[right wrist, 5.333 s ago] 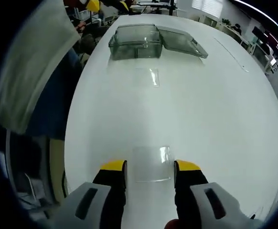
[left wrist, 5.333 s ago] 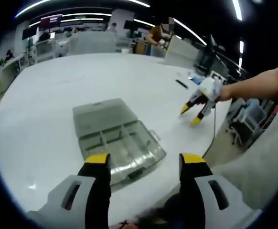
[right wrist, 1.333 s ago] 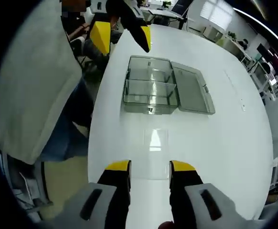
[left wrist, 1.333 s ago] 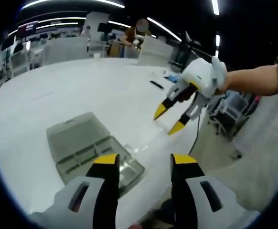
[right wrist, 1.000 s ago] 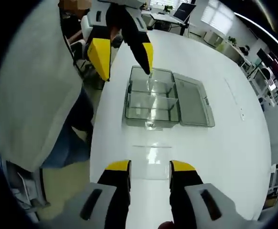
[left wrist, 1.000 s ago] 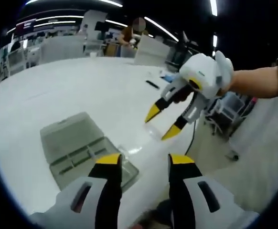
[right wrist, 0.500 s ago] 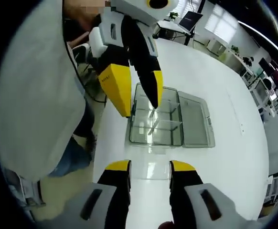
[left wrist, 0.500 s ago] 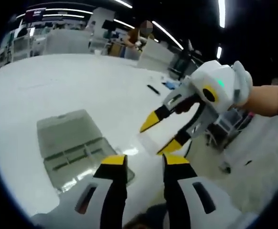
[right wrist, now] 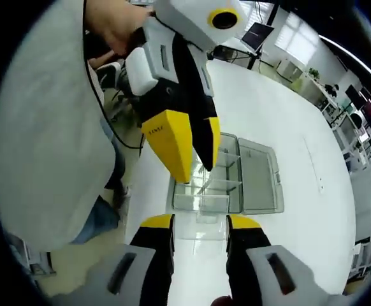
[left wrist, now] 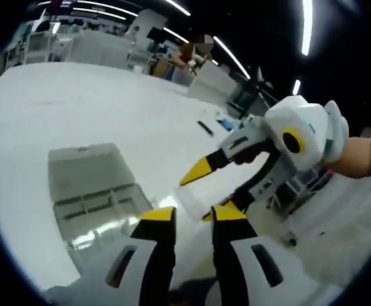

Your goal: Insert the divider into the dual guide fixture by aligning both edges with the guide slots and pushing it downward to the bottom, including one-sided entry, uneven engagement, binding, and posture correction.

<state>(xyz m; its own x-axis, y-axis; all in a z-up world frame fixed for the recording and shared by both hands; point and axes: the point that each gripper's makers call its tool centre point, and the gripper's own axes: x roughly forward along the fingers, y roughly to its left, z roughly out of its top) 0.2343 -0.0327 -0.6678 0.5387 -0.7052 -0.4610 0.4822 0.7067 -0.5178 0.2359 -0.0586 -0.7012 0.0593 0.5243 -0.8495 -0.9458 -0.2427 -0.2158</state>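
A clear plastic organiser box (left wrist: pixel 90 194) (right wrist: pixel 227 172) lies on the white table with its lid (right wrist: pixel 259 175) folded open. My right gripper (right wrist: pixel 199 221) is shut on a thin clear divider (right wrist: pixel 198 226), held in the air on the near side of the box. In the left gripper view the right gripper (left wrist: pixel 198 194) comes in from the right with the divider (left wrist: pixel 189 200) between its yellow tips. My left gripper (left wrist: pixel 193 213) (right wrist: pixel 195 172) is open with a narrow gap, its tips just off the divider's free edge.
The white table (left wrist: pixel 77 102) stretches far beyond the box. A small black item (left wrist: pixel 204 127) lies on it farther off. The table edge and the person's light clothing (right wrist: pixel 45 127) are close by. Desks and a person (left wrist: pixel 195 57) stand in the background.
The right gripper lifted the divider off the table and brought it toward the box. Both grippers came close together, and the left jaws narrowed.
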